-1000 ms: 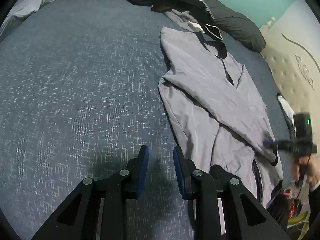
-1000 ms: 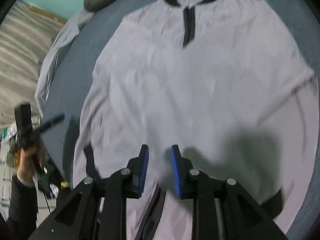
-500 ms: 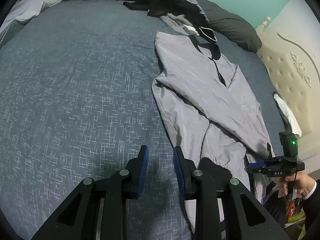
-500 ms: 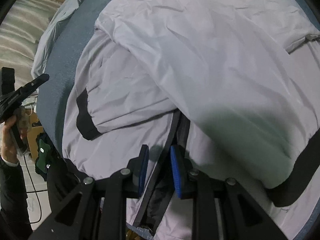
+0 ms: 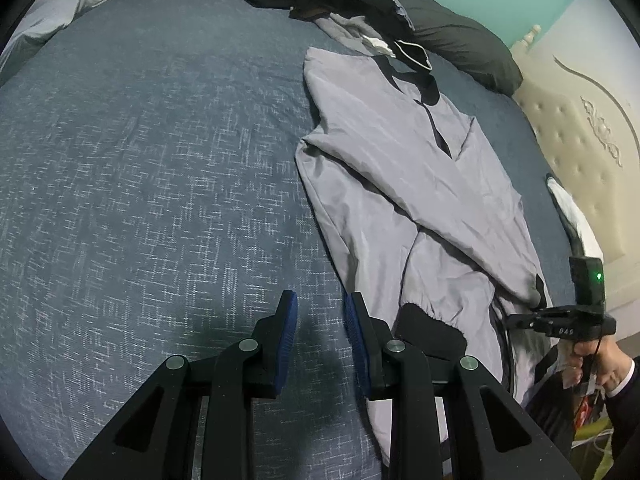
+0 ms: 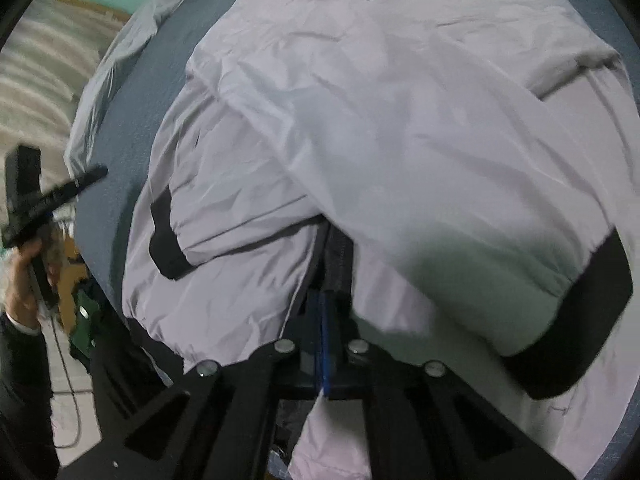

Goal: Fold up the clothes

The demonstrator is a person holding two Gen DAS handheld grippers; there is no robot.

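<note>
Pale lilac-grey zip jacket with black cuffs (image 5: 404,184) spread on the dark blue woven bed cover (image 5: 152,168), both sleeves crossed over its front, your left claw (image 5: 320,332) released above bare cover, your right claw (image 6: 326,344) clenched on the jacket's bottom hem beside the zip.

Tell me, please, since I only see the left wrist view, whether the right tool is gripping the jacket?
Observer: Yes. In the right wrist view the right tool is shut on the hem of the jacket.
Operator: Where on the hem is that?
Observer: At the open front, in line with the dark zipper strip.
Operator: Is anything else close to it?
Observer: The black cuff of the folded-over sleeve lies just to the tool's right, outside the grip.
</note>
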